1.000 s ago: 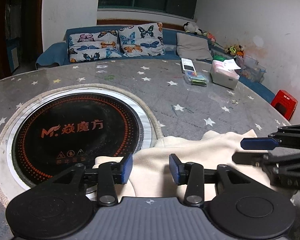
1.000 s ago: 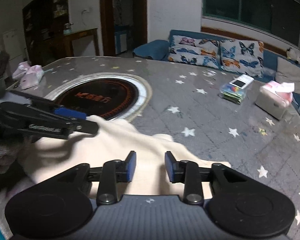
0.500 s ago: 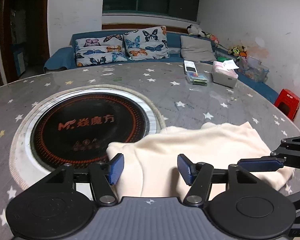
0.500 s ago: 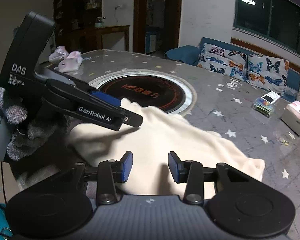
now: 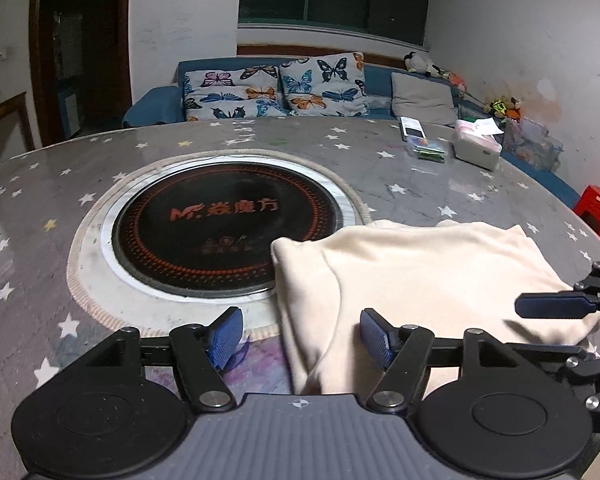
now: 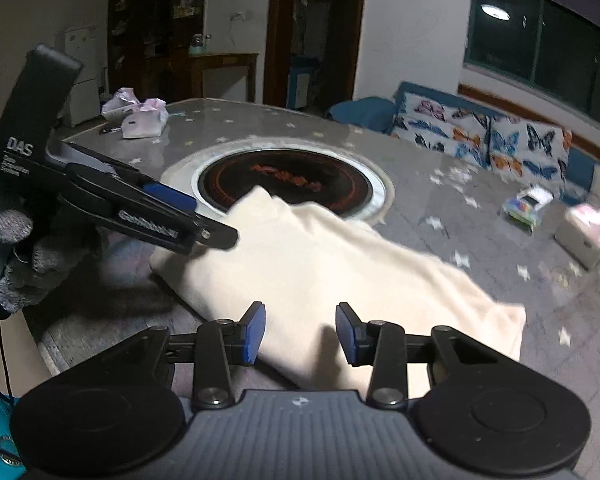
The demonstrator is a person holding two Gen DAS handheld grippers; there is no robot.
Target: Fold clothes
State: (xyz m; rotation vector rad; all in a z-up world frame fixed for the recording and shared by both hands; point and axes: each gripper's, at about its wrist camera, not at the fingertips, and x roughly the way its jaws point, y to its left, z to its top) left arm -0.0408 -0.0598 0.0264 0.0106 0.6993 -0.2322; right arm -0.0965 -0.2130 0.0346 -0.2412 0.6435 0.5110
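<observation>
A cream garment (image 5: pixel 420 272) lies folded in a flat bundle on the star-patterned table (image 5: pixel 440 188), its left corner overlapping the round hob. My left gripper (image 5: pixel 300 336) is open above the bundle's near left edge, with nothing between its blue pads (image 5: pixel 224 336). At the right edge of that view, the right gripper (image 5: pixel 548 324) reaches over the cloth's right end. In the right wrist view the garment (image 6: pixel 340 272) stretches ahead, and my right gripper (image 6: pixel 302 334) hovers open over its near edge. The left gripper (image 6: pixel 204 224), held by a grey-gloved hand (image 6: pixel 16 248), hangs over the far left corner.
A black round hob (image 5: pixel 224 232) with a pale rim is set in the table's middle. A tissue box (image 5: pixel 478 146) and a small clear box (image 5: pixel 426 148) stand at the far right. Tissue packs (image 6: pixel 144 120) lie far left. A sofa (image 5: pixel 276 92) and a red stool (image 5: pixel 596 212) are beyond.
Both grippers have drawn back and risen from the garment, which now rests folded on the table. The left jaws have opened wider; the right view has swung left.
</observation>
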